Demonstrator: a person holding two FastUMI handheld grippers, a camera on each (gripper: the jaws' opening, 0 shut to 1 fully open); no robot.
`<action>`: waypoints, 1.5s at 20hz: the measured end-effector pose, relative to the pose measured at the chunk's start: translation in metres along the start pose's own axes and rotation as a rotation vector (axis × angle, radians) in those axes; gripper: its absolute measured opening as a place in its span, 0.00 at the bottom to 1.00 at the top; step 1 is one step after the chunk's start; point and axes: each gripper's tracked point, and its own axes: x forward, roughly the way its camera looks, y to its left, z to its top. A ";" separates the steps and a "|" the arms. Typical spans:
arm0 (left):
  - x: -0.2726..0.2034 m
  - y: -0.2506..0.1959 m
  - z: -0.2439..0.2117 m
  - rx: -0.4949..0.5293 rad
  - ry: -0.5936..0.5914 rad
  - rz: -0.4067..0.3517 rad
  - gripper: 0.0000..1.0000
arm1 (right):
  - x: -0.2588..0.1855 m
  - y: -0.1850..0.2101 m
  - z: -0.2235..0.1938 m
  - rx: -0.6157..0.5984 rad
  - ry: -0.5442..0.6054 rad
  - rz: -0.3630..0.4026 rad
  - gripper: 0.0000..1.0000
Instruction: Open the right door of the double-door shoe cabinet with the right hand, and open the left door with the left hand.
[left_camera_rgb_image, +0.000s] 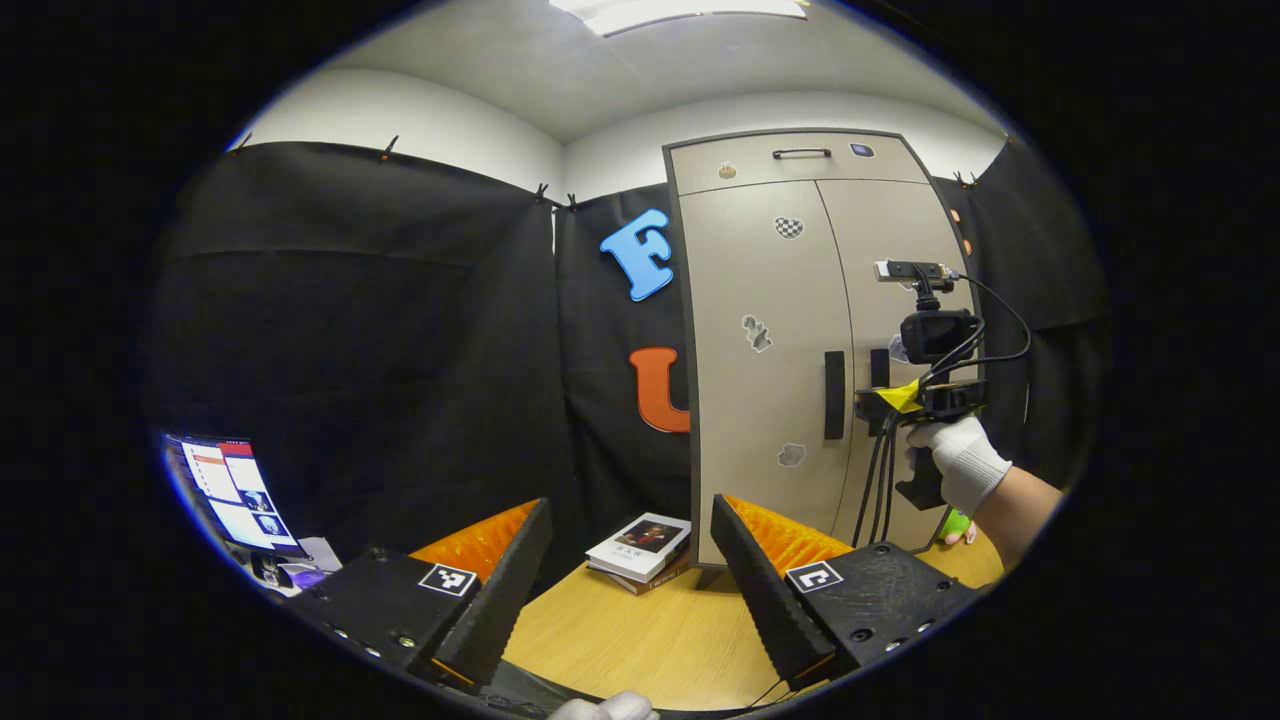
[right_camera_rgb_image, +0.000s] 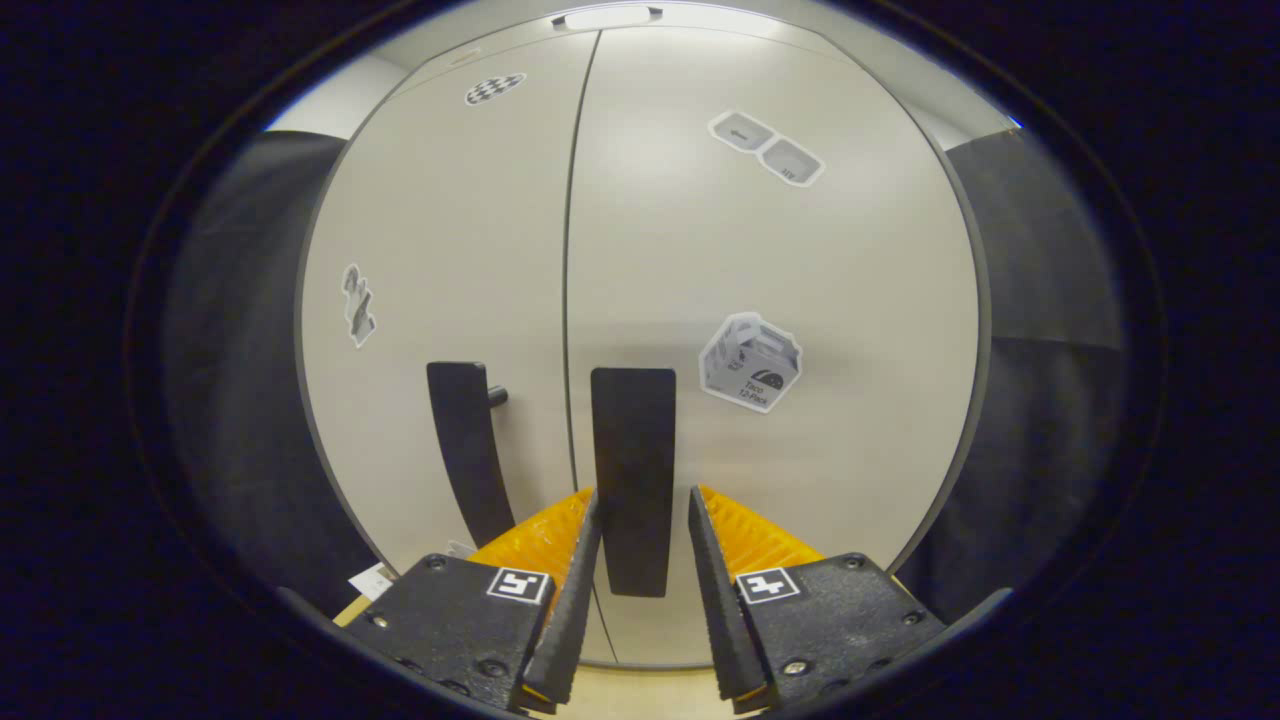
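right tool is up against the shoe cabinet, its fingers apart with the right door handle standing between them; i cannot tell whether either finger touches the handle. both doors look closed, the seam between them running straight down. the left door handle stands just left of that seam. from the left gripper view i see the cabinet upright at the far side of the counter, the right tool held against its front by a gloved hand. my left tool hangs well back from the cabinet with its fingers wide apart, gripping nothing. books lie on the counter just left of the cabinet's foot.
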 end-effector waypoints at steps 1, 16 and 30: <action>0.001 0.002 0.001 0.002 -0.001 0.007 0.96 | 0.002 0.004 -0.002 0.004 0.007 0.012 0.51; -0.032 0.017 -0.005 -0.020 0.001 -0.033 0.96 | -0.042 -0.005 -0.010 0.004 0.004 0.060 0.24; -0.075 -0.001 -0.012 -0.037 -0.014 -0.205 0.96 | -0.169 -0.104 -0.028 0.019 -0.012 -0.036 0.19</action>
